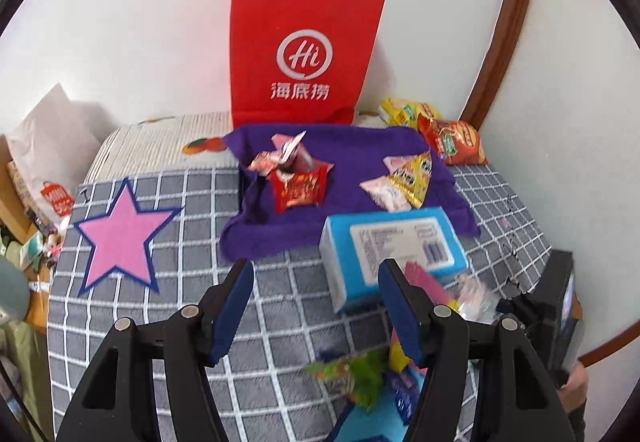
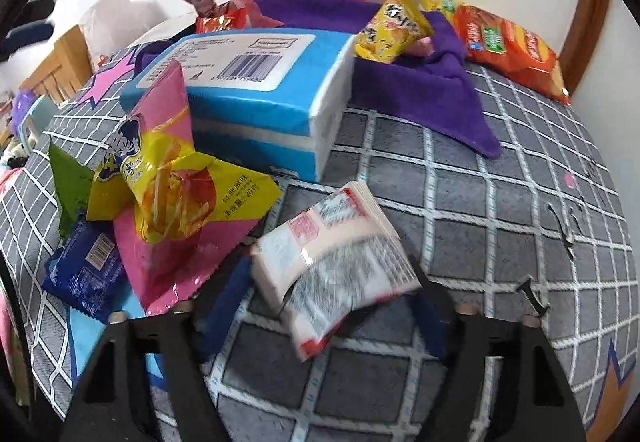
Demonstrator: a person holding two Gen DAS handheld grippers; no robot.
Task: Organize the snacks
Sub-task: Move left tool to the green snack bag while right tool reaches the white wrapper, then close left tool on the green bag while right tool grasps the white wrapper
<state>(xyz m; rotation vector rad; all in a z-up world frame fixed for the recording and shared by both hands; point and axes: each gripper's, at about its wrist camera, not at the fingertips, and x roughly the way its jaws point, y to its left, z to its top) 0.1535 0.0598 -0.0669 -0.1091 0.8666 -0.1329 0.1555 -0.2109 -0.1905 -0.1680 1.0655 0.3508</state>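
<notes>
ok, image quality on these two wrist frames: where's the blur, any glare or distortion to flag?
Left wrist: motion blur on the snack pile at bottom right; the red paper bag stays sharp with a slight pink bloom on the wall. Right wrist: the white snack packet between the right hand-held gripper fingers is smeared, and the tissue box is crisp. Both: strong fisheye bending of the checked cloth, with dark corner vignette.

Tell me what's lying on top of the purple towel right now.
On the purple towel: a red candy packet, pink wrappers and a yellow snack packet. The blue tissue pack hides its near edge.
</notes>
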